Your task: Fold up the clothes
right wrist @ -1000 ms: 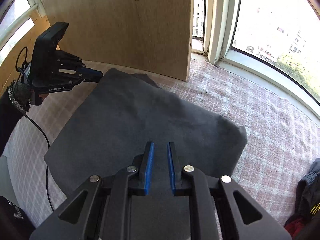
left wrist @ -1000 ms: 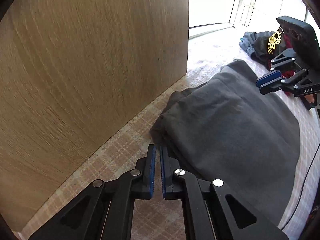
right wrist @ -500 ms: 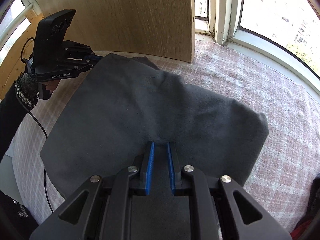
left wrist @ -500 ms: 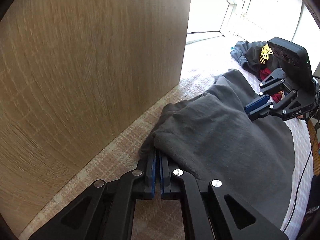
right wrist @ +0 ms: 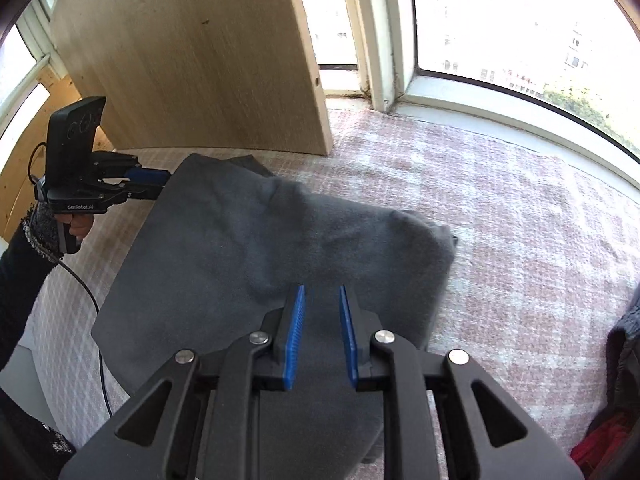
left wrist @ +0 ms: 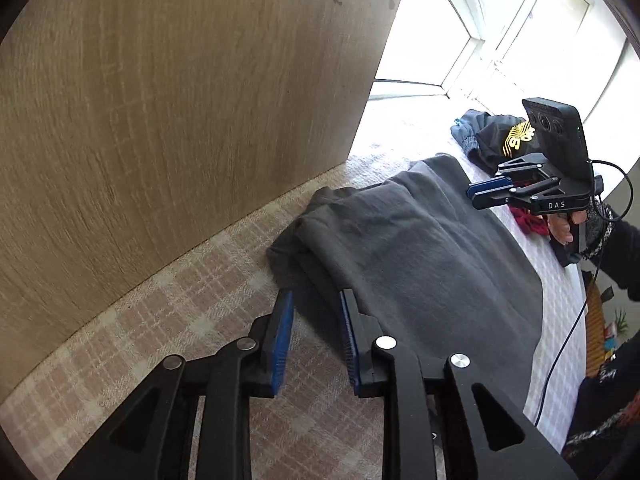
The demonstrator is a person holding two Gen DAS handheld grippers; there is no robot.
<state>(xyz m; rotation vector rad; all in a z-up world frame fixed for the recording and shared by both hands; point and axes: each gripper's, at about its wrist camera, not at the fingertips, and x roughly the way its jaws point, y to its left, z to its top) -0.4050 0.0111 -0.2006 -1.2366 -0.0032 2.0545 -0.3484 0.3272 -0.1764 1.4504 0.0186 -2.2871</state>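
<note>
A folded dark grey garment (right wrist: 256, 256) lies on the pink plaid cloth (right wrist: 520, 224) beside an upright wooden panel (left wrist: 180, 100). The left gripper (left wrist: 316, 304) is released, its blue pads straddling the garment's near corner. The right gripper (right wrist: 322, 300) hovers over the garment's edge, jaws apart and empty.

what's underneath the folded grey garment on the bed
The grey garment lies on a pink-and-white checked cover, which shows around its edges. At the corner by the wooden board a lower grey layer peeks out. Anything else beneath is covered.
</note>
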